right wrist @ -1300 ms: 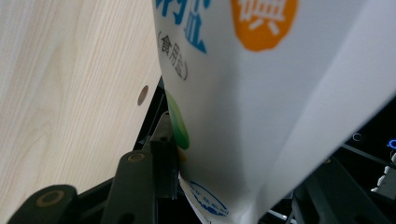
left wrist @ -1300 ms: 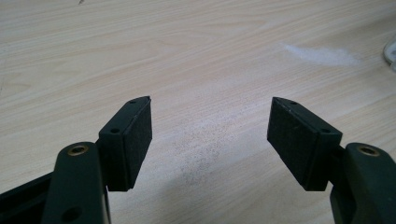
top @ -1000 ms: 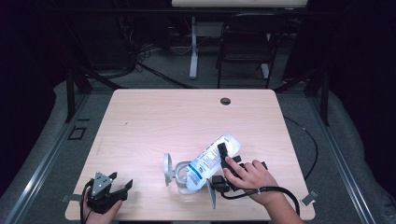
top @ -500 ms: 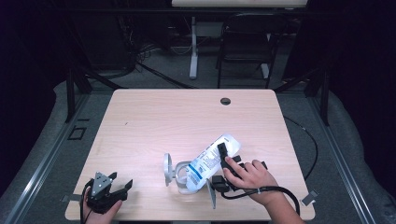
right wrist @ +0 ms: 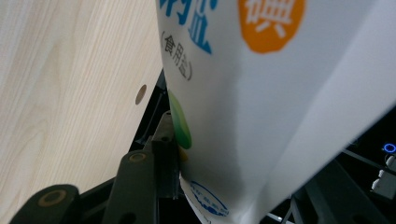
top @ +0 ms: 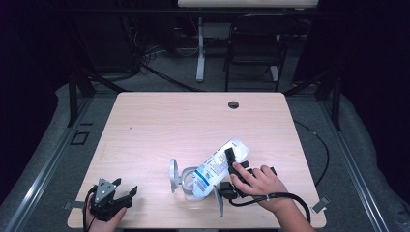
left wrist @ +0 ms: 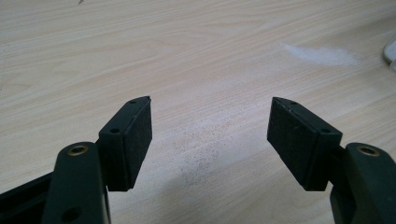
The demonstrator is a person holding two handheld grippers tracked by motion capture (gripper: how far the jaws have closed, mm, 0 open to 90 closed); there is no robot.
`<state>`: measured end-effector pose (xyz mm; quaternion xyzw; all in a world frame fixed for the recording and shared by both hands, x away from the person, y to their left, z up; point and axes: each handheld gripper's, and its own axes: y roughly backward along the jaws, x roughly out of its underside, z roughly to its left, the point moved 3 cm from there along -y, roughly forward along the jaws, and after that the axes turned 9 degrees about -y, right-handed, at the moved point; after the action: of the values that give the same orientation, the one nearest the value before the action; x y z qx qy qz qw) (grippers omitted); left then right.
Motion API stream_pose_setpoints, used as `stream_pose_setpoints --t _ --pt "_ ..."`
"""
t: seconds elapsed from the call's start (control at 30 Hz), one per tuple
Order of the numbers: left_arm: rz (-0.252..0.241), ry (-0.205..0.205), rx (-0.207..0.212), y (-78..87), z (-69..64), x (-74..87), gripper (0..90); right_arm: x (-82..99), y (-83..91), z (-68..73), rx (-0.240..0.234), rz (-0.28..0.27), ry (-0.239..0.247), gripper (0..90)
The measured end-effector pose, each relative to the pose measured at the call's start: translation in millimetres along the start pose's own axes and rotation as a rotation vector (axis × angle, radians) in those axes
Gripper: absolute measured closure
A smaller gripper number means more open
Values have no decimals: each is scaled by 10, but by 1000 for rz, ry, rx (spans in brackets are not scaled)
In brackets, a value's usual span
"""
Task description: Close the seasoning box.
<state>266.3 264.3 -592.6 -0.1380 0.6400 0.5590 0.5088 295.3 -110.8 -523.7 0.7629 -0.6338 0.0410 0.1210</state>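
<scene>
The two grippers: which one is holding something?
The right gripper, at the table's near right, is clamped on the white bag with blue writing. The left gripper stands open over bare table.

Your right claw (top: 231,170) is half buried: your hand (top: 257,182) covers its body in the high view, and in the right gripper view the white bag (right wrist: 261,93) hides one jaw entirely. The bag's print is cut off by the top edge there, too partial to read. The clear thing (top: 180,176) at the bag's lower end is too small to identify. Your left hand (top: 104,223) runs off the bottom edge.
</scene>
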Motion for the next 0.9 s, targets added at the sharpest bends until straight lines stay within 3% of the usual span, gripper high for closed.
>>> stream_pose_setpoints --t 0.67,0.9 --pt "0 -5 1 -3 -1 -1 313 -3 0 2 -2 1 9 571" --pt "-1 -1 0 -1 -2 -1 313 -12 24 -22 8 24 43 574"
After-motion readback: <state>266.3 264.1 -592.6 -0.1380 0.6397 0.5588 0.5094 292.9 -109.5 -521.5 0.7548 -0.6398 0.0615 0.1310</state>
